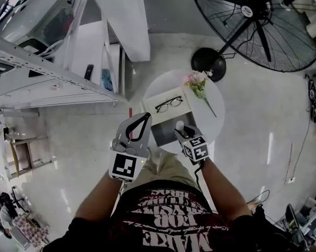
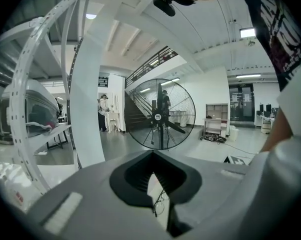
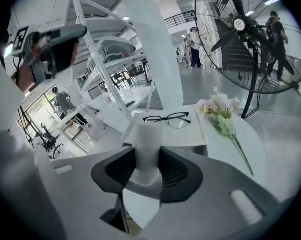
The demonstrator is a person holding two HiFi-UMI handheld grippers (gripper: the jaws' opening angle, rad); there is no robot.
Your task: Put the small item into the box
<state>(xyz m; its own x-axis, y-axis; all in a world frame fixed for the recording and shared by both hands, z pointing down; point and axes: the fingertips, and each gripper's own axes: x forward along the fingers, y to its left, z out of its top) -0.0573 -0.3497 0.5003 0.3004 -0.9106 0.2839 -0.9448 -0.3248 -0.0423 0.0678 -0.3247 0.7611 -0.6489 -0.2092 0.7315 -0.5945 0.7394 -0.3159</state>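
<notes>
White cylinder (image 3: 148, 144) clamped in the right gripper (image 3: 148, 156) at the round table's (image 1: 214, 117) near edge.
The small item is plain, white and smooth. It stands upright between the right gripper's dark pads, which press on its two sides, just beside the dark grey box (image 1: 163, 133). The left gripper (image 2: 153, 156), its jaws together on nothing, is off the table's left edge.

Two tools (image 1: 139, 124) (image 1: 182, 129), one small item (image 3: 147, 145), one box (image 1: 166, 134), one pair of glasses (image 1: 169, 104), one fan (image 1: 257, 20)
</notes>
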